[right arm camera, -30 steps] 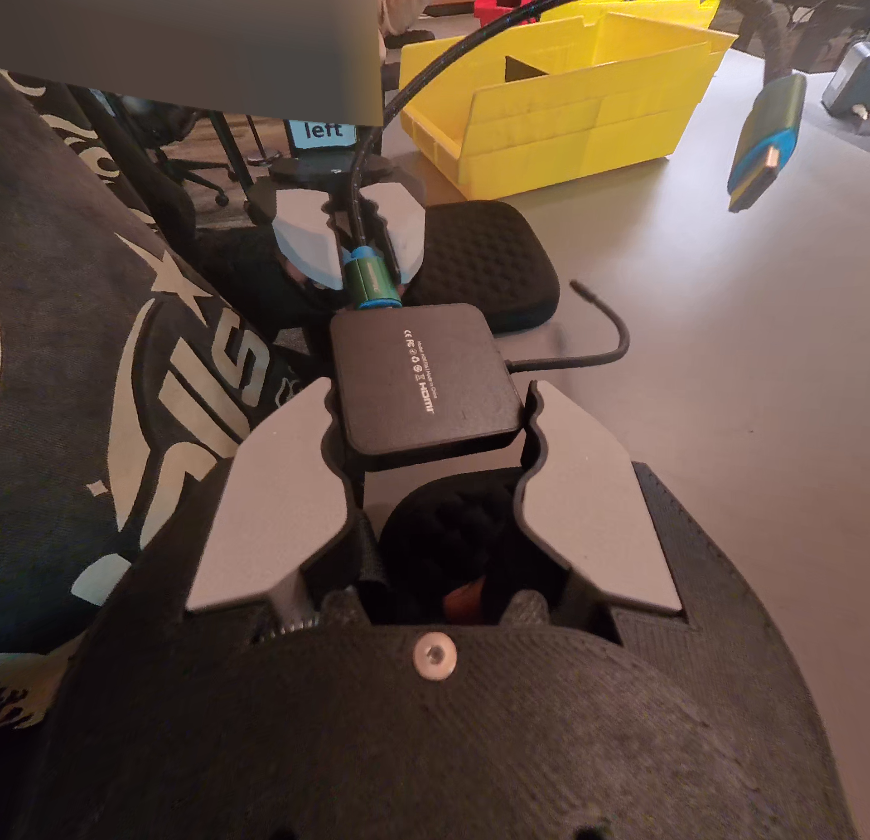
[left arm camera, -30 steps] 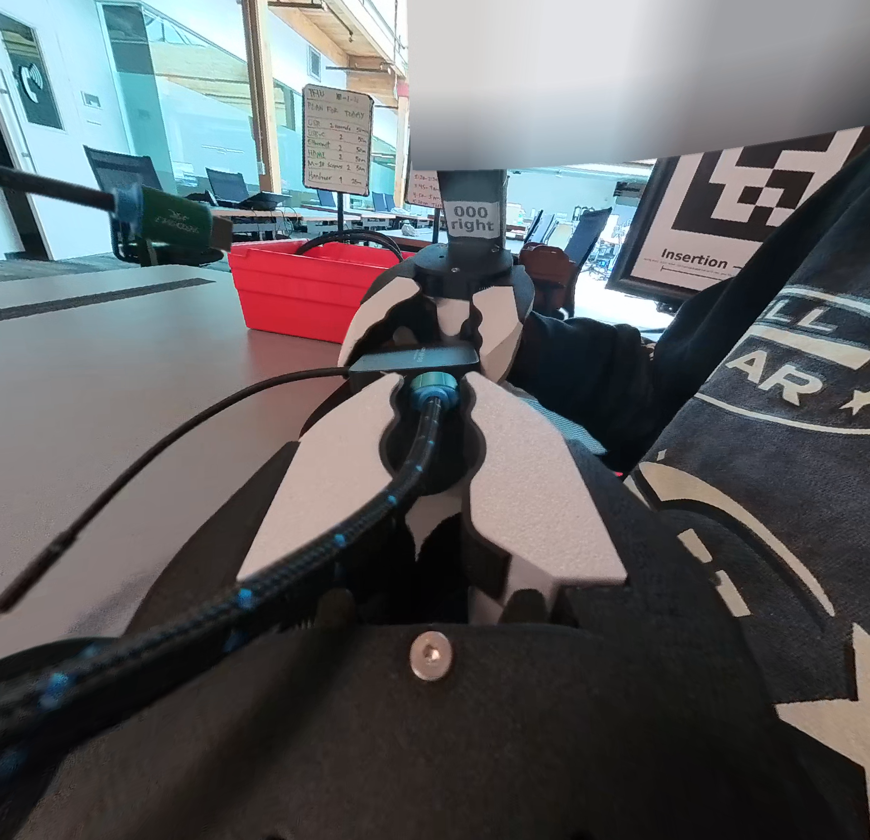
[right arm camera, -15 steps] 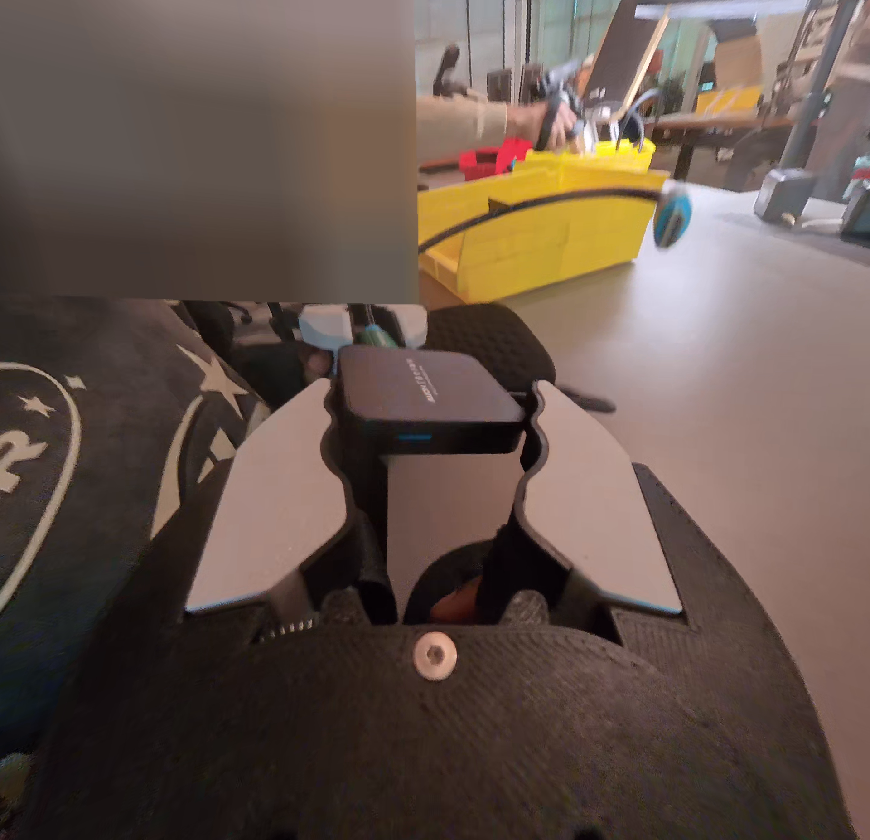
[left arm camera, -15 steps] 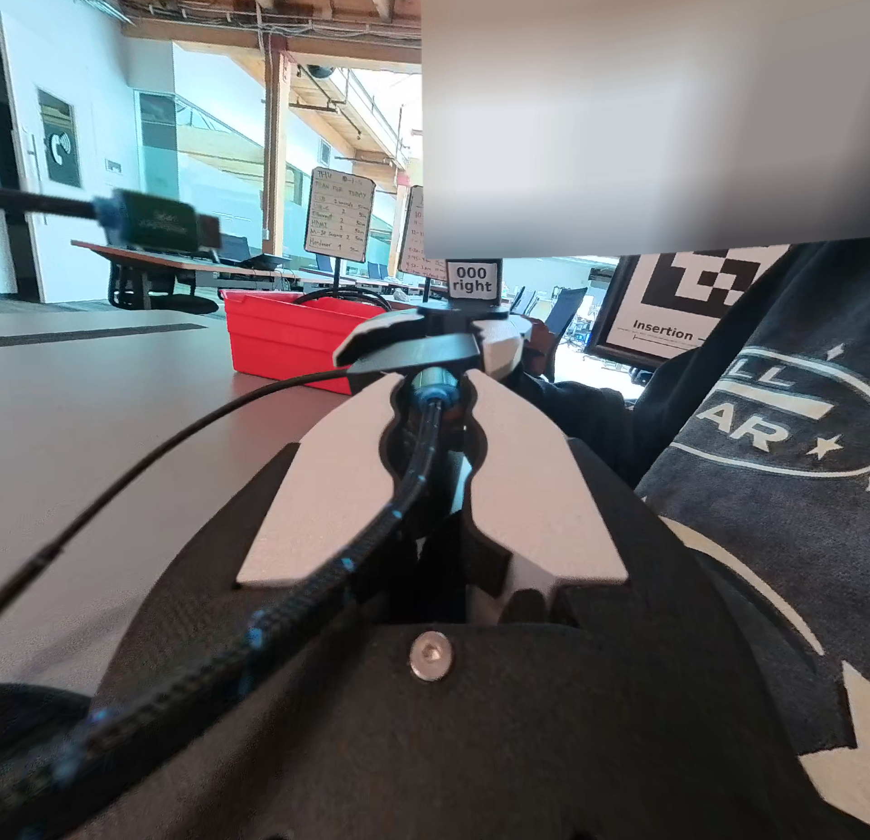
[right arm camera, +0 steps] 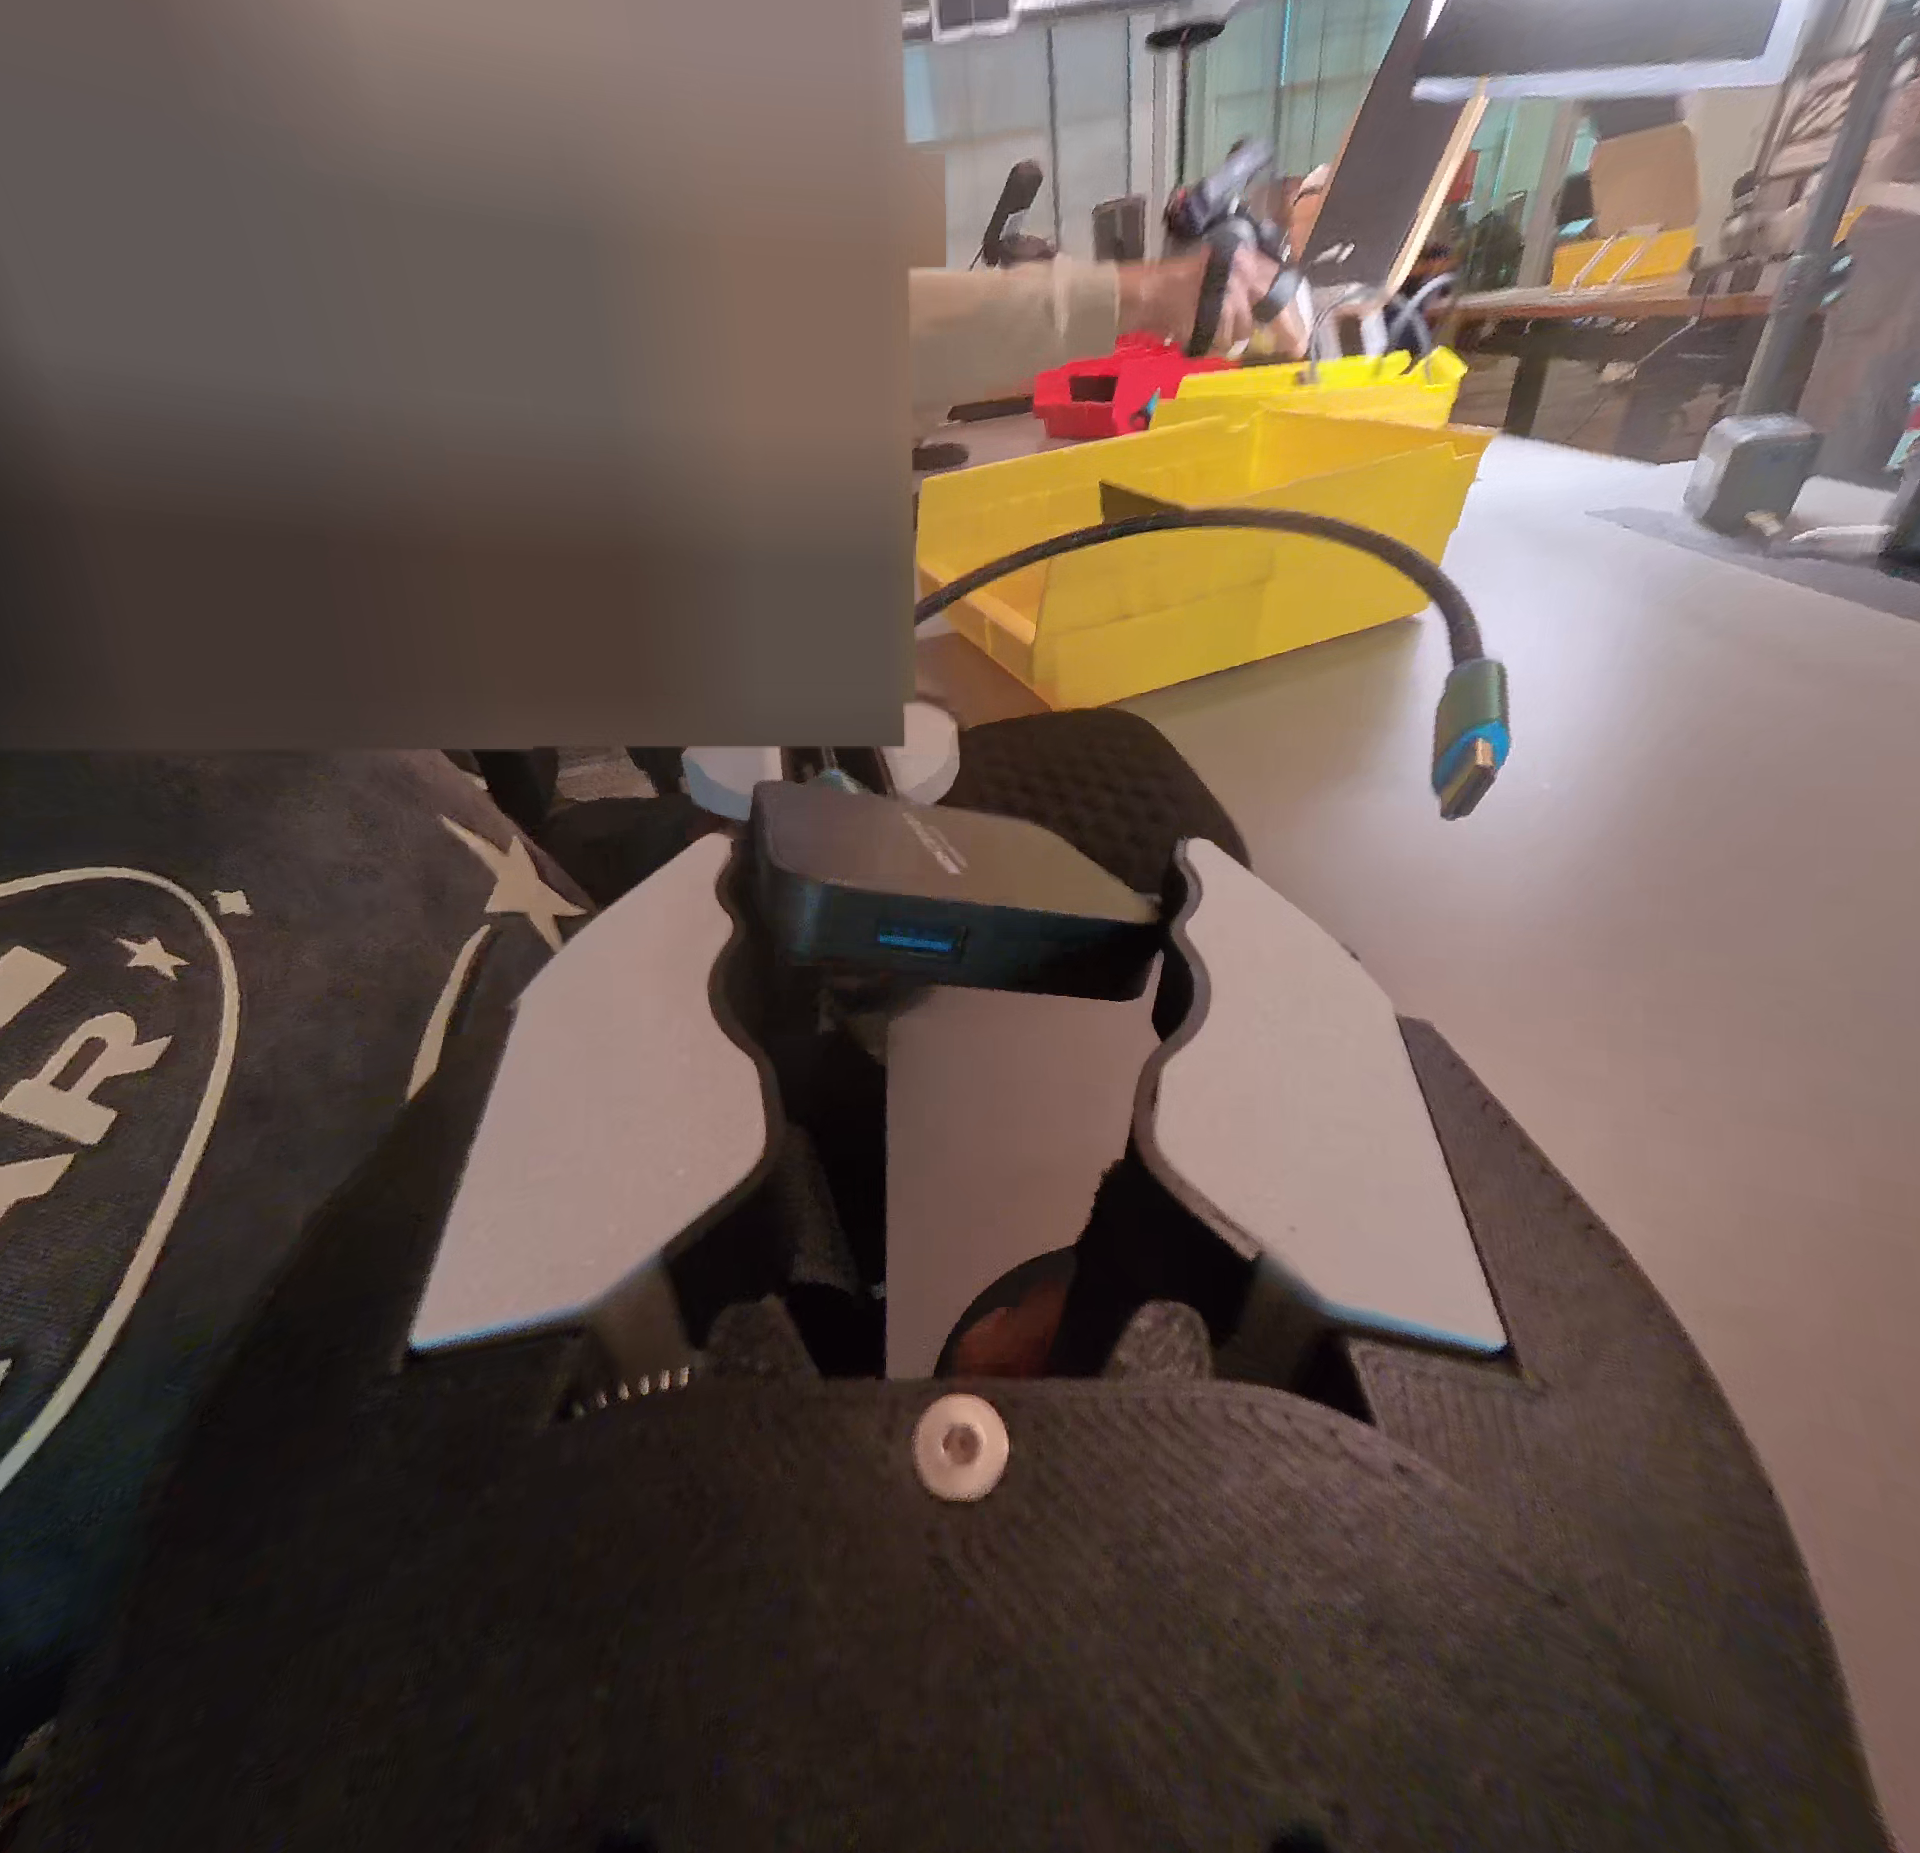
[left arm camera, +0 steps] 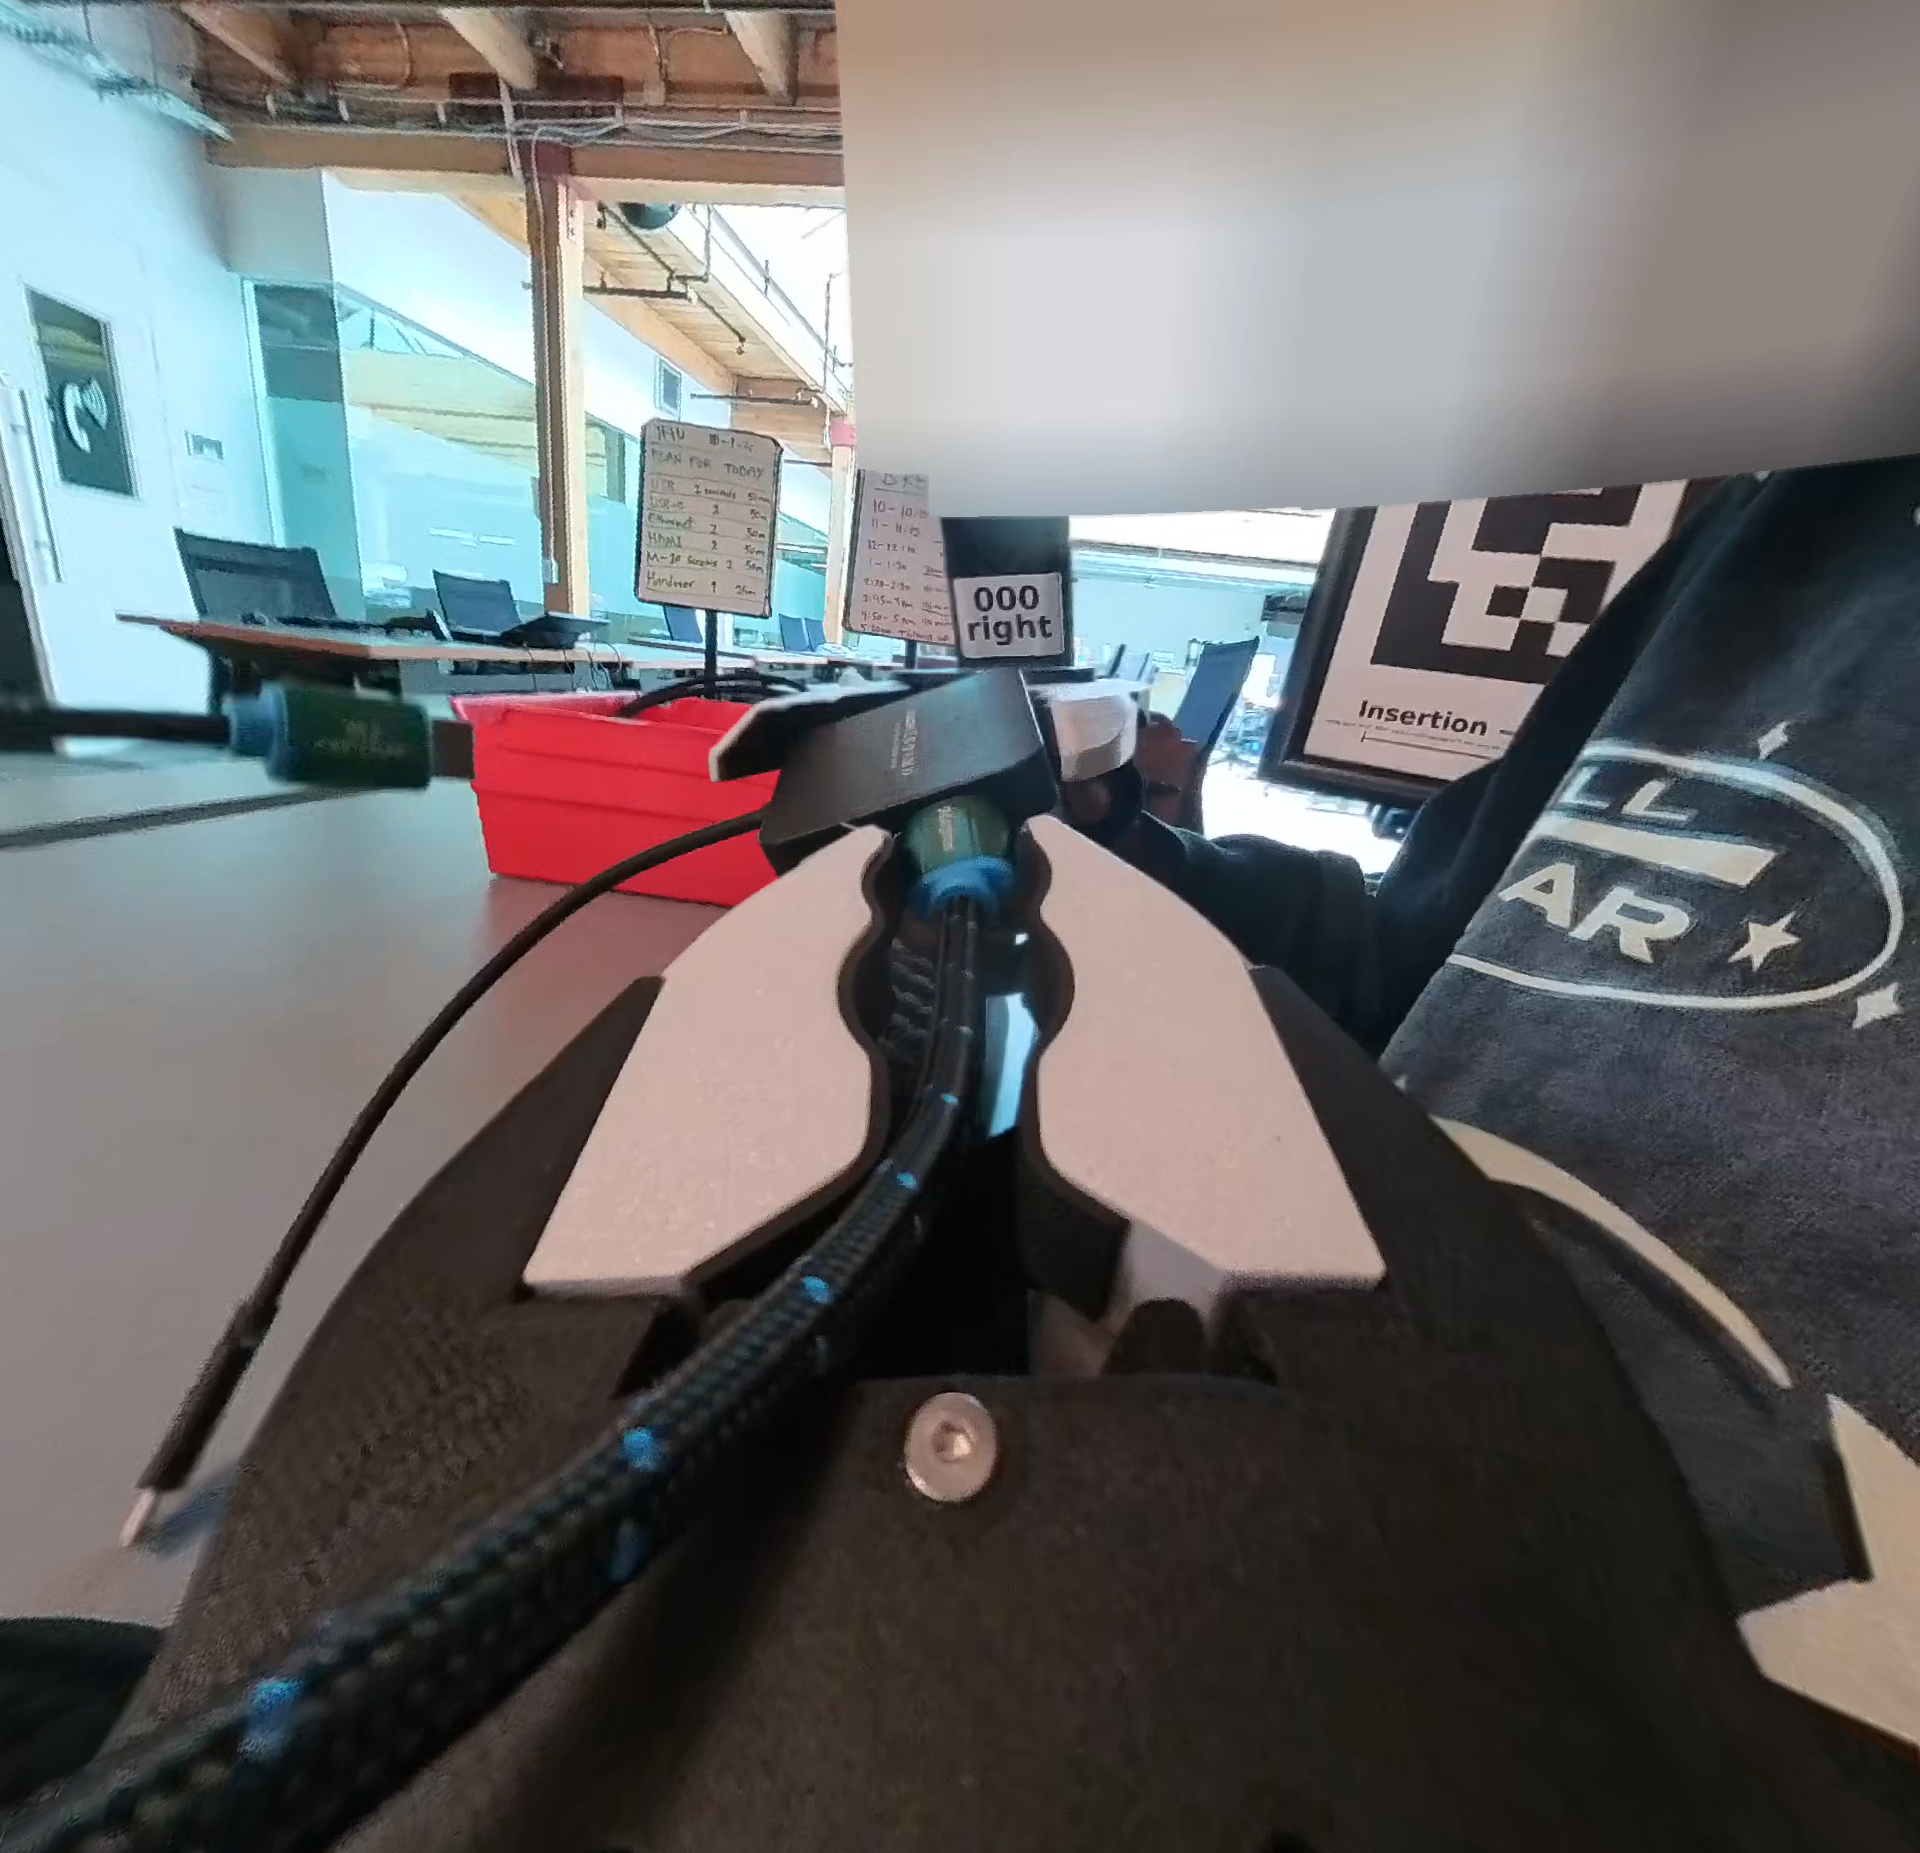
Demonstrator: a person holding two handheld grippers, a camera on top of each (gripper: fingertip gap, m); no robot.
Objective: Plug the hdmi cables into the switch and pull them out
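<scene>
One free HDMI plug (right arm camera: 1470, 738) faces the right tool's (right arm camera: 956, 930) camera.

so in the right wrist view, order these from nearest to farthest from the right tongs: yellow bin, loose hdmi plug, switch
1. switch: clamped between the right tongs.
2. loose hdmi plug: hanging in the air, ahead and to the right.
3. yellow bin: on the table, beyond the plug.

There's a red bin (left arm camera: 613, 795) sitting on my grey worktop (left arm camera: 260, 993), whiteboards (left arm camera: 707, 520) behind it. Yellow bins (right arm camera: 1226, 556) on the other side, plus a framed marker sign (left arm camera: 1455, 650).
</scene>
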